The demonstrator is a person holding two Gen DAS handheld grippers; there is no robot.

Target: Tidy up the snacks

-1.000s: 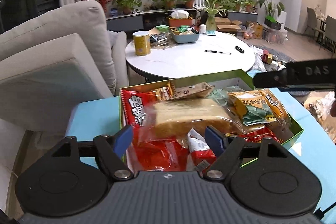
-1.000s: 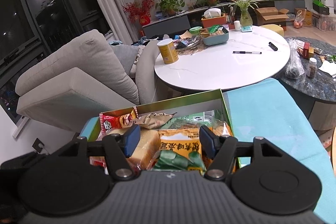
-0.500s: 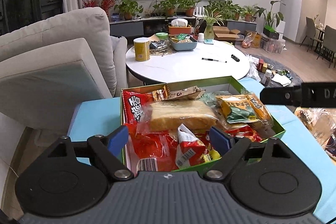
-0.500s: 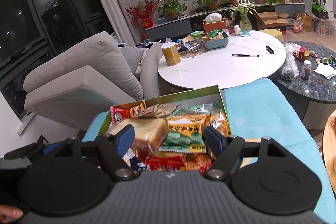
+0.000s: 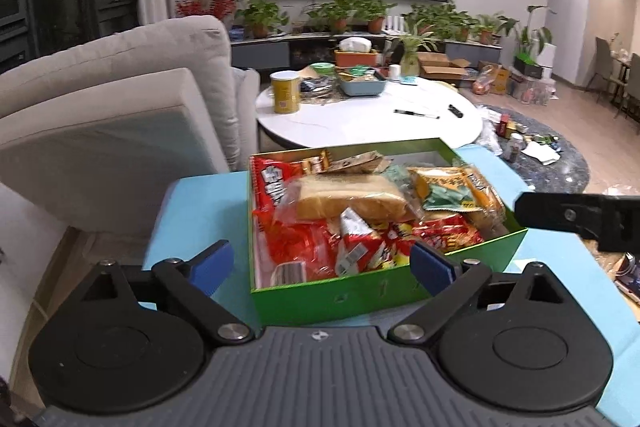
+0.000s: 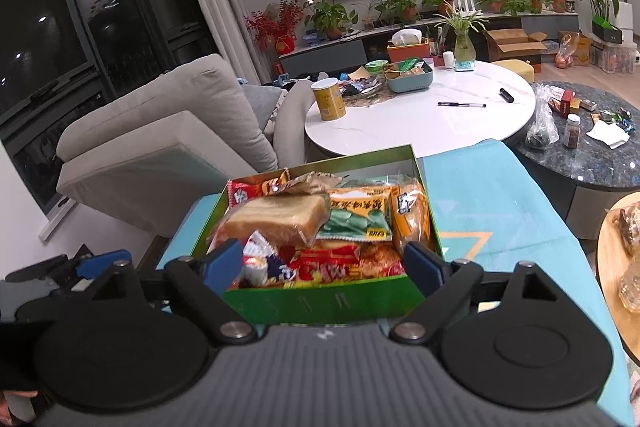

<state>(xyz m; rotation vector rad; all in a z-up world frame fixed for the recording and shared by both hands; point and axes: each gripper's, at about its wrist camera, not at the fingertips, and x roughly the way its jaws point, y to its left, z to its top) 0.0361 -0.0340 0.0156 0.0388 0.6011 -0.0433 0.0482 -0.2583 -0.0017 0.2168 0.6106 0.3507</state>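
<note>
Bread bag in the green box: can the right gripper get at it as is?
Probably yes. The bread bag lies on top of the other snacks in the open green box, nothing over it. The right gripper is open and empty, just short of the box's near wall.

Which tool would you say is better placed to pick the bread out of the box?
Probably the left tool: open, and the bread lies almost centred between its fingers. From the right tool, it sits left of centre.

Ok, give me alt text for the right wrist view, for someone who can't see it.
An open right gripper hovers empty before a green cardboard box packed with snacks, including a bagged bread loaf. The box sits on a light blue mat; behind are a round white table and a beige sofa.
</note>
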